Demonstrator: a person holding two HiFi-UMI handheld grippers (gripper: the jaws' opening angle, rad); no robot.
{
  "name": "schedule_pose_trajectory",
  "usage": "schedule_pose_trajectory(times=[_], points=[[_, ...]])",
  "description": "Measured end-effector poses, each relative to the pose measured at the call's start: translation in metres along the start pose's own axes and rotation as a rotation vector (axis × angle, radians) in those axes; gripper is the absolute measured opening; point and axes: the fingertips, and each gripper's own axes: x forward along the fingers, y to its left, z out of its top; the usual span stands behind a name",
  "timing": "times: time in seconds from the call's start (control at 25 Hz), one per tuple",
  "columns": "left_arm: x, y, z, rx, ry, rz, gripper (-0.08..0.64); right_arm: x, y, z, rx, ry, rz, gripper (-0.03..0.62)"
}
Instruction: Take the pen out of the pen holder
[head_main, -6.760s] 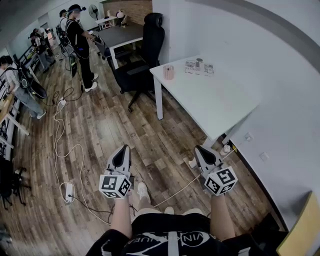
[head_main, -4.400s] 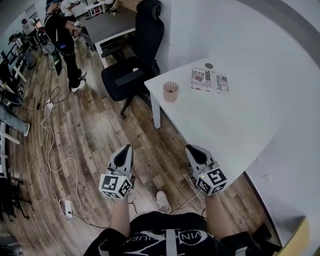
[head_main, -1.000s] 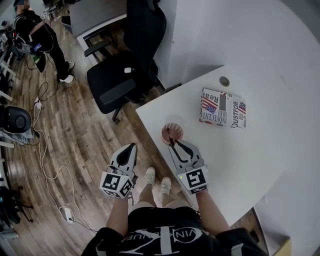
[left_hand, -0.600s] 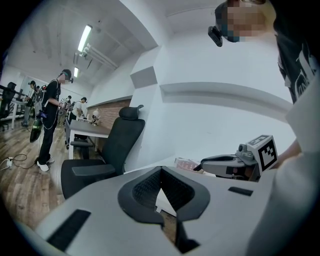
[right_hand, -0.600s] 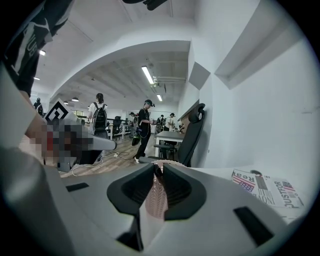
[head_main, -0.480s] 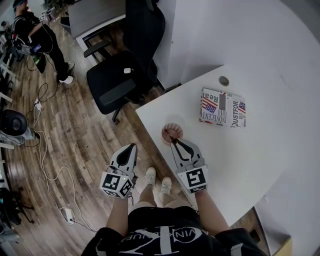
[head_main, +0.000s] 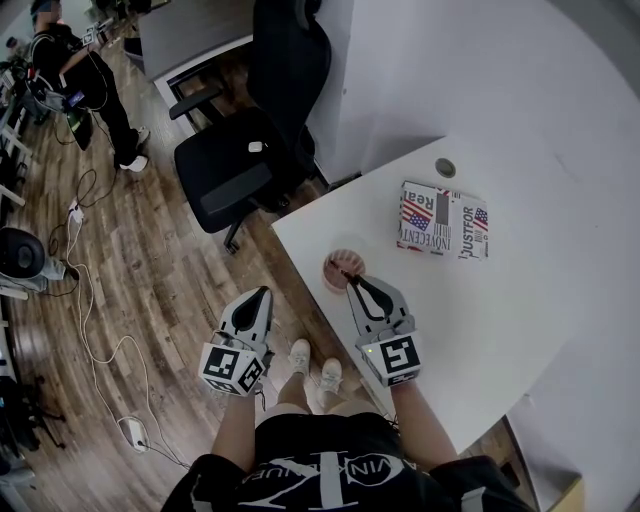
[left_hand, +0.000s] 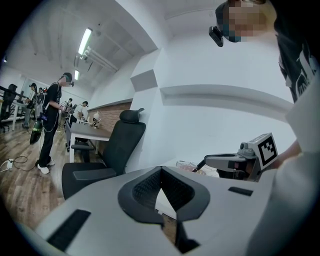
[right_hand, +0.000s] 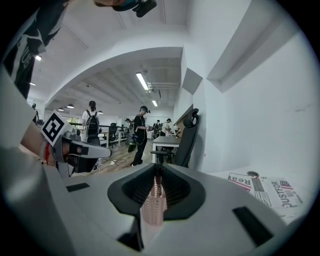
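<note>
- Desk (head_main: 500, 300): right part of head view, along wall.
- Pen holder (head_main: 338, 266): on desk, near its left edge.
- Pen (right_hand: 157, 172): in pen holder, top end between right gripper (head_main: 351, 284) fingers, above rim.
- Box (head_main: 443, 222): flat on desk, behind and right of pen holder, apart from it.
- Round cap (head_main: 445, 167): set in desk top, just behind box.
- Office chair (head_main: 235, 170): on floor (head_main: 170, 280), behind and left of desk corner.
- Left gripper (head_main: 263, 293): over floor, left of desk edge, beside right gripper.
- Power strip (head_main: 135, 432): on floor, near left.

My left tongs (head_main: 261, 293) and right tongs (head_main: 351, 283) are grey, each with a black-and-white marker cube (head_main: 230, 368); my shirt (head_main: 320, 470) is black, white-lettered.
</note>
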Motion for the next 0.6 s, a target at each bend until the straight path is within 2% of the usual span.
schedule_pose_trajectory(times=[0.32, 0.6], points=[[-0.003, -0.003, 0.008, 0.008, -0.019, 0.003, 0.014, -0.013, -0.004, 0.016, 0.046, -0.02, -0.01, 0.055], [-0.005, -0.009, 0.019, 0.02, -0.037, -0.011, 0.014, -0.026, -0.007, 0.028, 0.033, -0.058, -0.023, 0.055]])
